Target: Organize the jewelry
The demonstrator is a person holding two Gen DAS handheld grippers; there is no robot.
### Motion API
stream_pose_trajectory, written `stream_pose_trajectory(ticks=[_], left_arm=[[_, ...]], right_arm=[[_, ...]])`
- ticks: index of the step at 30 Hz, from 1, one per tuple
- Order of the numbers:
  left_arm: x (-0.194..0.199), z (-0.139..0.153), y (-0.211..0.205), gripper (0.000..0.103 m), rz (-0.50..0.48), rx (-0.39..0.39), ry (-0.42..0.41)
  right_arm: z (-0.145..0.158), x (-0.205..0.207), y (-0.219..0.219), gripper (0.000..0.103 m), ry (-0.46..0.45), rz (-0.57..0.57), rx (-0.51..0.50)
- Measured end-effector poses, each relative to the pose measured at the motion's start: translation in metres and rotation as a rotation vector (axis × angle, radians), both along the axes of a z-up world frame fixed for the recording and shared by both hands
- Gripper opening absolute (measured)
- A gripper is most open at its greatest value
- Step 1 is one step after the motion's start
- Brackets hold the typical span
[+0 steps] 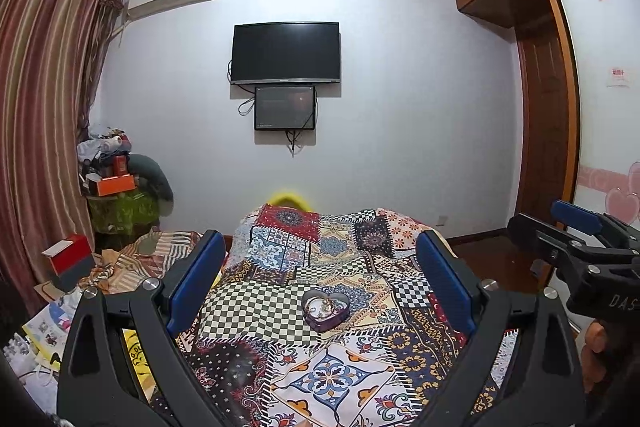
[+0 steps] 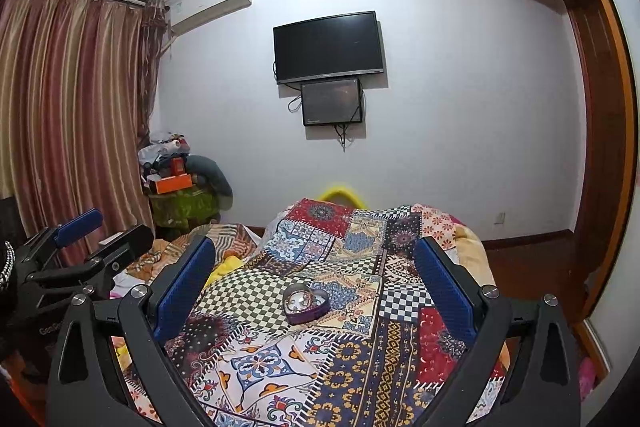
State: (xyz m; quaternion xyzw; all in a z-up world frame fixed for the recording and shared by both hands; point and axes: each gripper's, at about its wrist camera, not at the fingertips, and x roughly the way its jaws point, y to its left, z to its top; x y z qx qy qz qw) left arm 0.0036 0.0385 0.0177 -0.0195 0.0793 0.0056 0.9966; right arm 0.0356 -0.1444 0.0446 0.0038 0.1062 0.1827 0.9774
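1. Your left gripper (image 1: 320, 277) has its blue-padded fingers (image 1: 196, 277) spread wide apart, with nothing between them.
2. Your right gripper (image 2: 316, 281) matches it: blue-padded fingers (image 2: 182, 287) wide apart and holding nothing.
3. Both grippers hover above a bed covered with a colourful patchwork quilt (image 1: 332, 379) of checkered, floral and tile-like squares.
4. Ahead of both grippers, a small purple heart-shaped jewelry box (image 1: 325, 309) sits open on the quilt, apart from all the fingers.
5. Inside the box lie small gold and silver jewelry pieces (image 1: 322, 305), too tangled and small to tell apart.
6. From the right wrist view, the same box (image 2: 306, 303) rests near the middle of the quilt, beside a green checkered patch.
7. Your right gripper shows at the far right edge of the left wrist view (image 1: 576, 251); your left gripper shows at the left edge of the right wrist view (image 2: 80, 251).
8. On the far wall hangs a black flat television (image 1: 286, 53), with a smaller dark screen (image 1: 285, 108) just below it.
9. Striped red-brown curtains (image 1: 44, 107) hang along the left side.
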Motion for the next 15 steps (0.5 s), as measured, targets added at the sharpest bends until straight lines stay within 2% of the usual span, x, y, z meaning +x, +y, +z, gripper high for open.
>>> stream_pose_trajectory(ticks=[15], left_arm=[[0.0056, -0.0019, -0.0026, 0.096, -0.015, 0.01, 0.01]], right_arm=[[-0.0013, 0.004, 0.0022, 0.099, 0.012, -0.003, -0.008]])
